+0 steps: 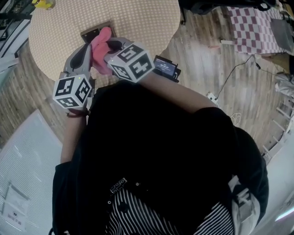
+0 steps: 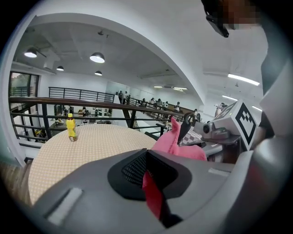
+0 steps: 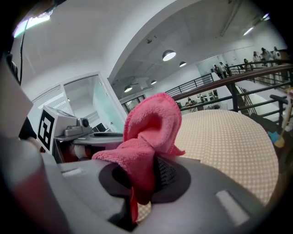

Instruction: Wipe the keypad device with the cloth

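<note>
Right jaws on cloth [image 3: 147,125], tips hidden

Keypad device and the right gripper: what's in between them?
The pink cloth, pinched in the right gripper's jaws, lies between that gripper and the keypad device. The head view shows this.

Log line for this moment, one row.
left gripper shut, empty | right gripper shut on pink cloth | both over round table

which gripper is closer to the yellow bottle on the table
Left. The yellow bottle stands ahead and to the left of the left gripper; the right gripper, shut on the pink cloth, is beside it, further right.
</note>
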The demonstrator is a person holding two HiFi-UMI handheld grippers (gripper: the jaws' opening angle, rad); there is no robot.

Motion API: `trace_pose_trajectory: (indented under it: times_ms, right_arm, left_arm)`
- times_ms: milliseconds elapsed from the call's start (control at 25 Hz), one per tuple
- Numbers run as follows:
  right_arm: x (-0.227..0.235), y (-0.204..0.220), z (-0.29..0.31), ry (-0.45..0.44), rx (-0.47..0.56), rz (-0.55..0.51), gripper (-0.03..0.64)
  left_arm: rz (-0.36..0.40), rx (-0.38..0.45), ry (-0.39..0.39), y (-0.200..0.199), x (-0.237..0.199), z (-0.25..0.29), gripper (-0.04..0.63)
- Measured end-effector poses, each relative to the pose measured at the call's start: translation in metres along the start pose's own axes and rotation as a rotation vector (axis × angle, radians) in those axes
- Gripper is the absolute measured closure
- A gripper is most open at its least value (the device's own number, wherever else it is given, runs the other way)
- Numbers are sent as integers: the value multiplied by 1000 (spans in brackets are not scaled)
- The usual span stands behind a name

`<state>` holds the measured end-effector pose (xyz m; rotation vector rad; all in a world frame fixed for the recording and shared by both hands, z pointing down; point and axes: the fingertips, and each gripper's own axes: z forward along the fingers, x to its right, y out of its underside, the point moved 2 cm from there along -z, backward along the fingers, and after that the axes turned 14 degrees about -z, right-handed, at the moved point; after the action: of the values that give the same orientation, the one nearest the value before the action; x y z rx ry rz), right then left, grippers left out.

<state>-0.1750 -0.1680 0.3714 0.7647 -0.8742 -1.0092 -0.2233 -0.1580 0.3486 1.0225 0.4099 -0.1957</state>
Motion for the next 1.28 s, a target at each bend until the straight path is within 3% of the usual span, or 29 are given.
trace_pose_trajectory:
  times_ms: [640,1280]
  right_arm:
    - [28,-6,72,20,-72,20,554]
    - [47,13,125,44,-141,85,554]
  left_arm:
    - [-48,-43,-25,-11,-70,36,592]
    - [-15,-194,35,1,-121,70,593]
